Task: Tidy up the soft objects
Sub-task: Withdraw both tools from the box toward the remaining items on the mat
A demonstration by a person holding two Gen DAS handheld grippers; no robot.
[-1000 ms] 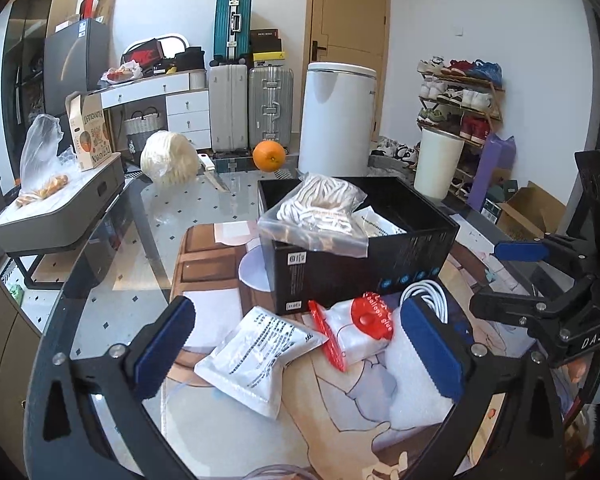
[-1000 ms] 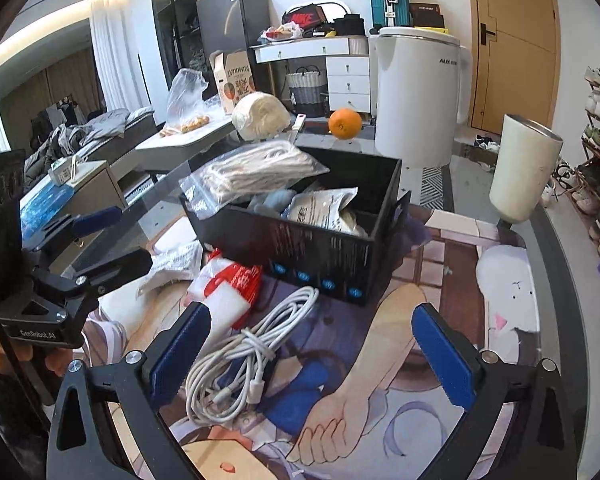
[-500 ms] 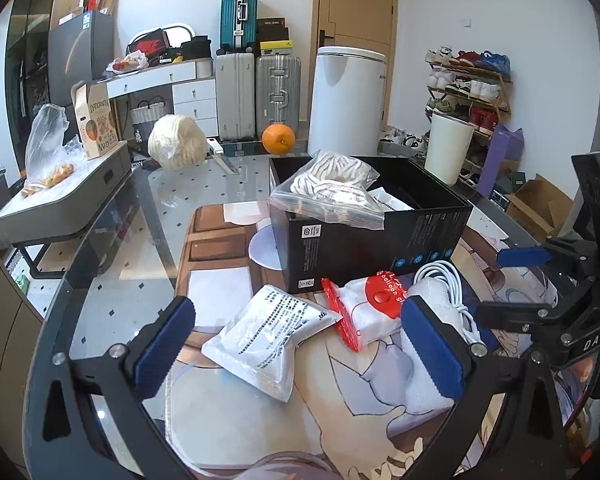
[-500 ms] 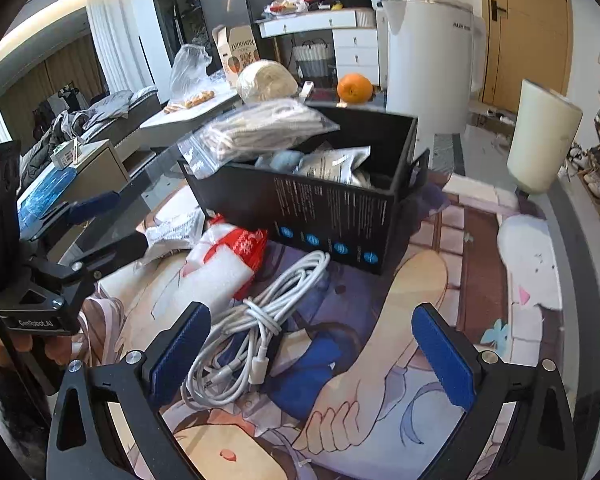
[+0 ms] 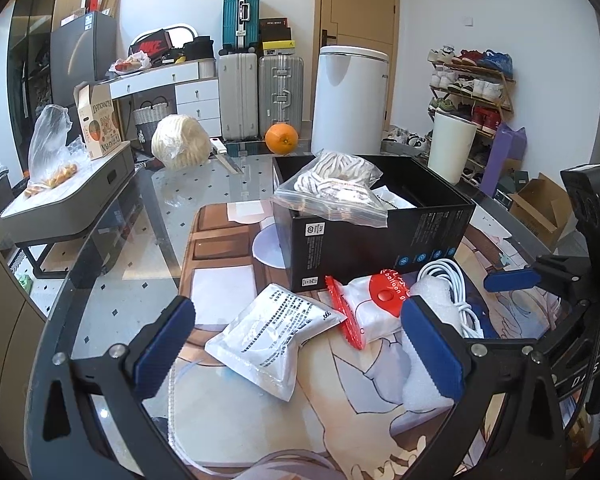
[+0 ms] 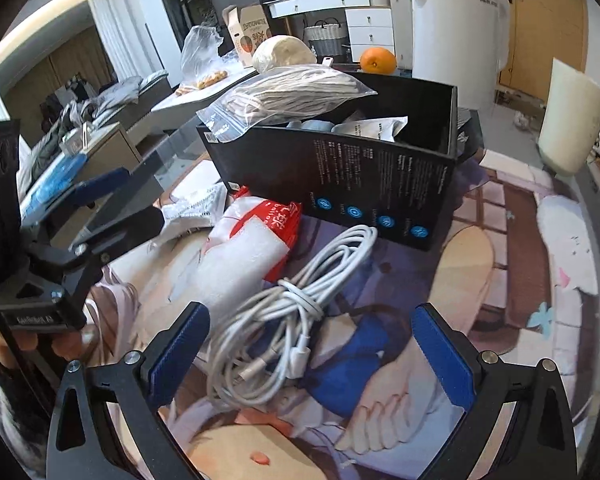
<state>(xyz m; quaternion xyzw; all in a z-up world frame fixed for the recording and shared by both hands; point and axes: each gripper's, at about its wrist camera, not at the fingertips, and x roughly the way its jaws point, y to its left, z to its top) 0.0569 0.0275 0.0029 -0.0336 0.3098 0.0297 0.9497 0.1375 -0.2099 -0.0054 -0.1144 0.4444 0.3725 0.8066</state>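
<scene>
Left wrist view: the left gripper (image 5: 298, 344) hovers with jaws wide over a white pouch (image 5: 274, 330) on the worktop (image 5: 112, 280), empty. A red-capped pack (image 5: 374, 306) and foam roll (image 5: 422, 364) lie just beside its right jaw. Behind stands the black box (image 5: 380, 236), a zip bag (image 5: 336, 190) overhanging its rim. Only the right wrist view shows the cable (image 6: 284, 320) whole, between the right gripper's (image 6: 310, 350) wide, empty jaws.

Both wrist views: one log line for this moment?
left tool: open, over white packet | right tool: open, over white cable | black box: partly filled
</scene>
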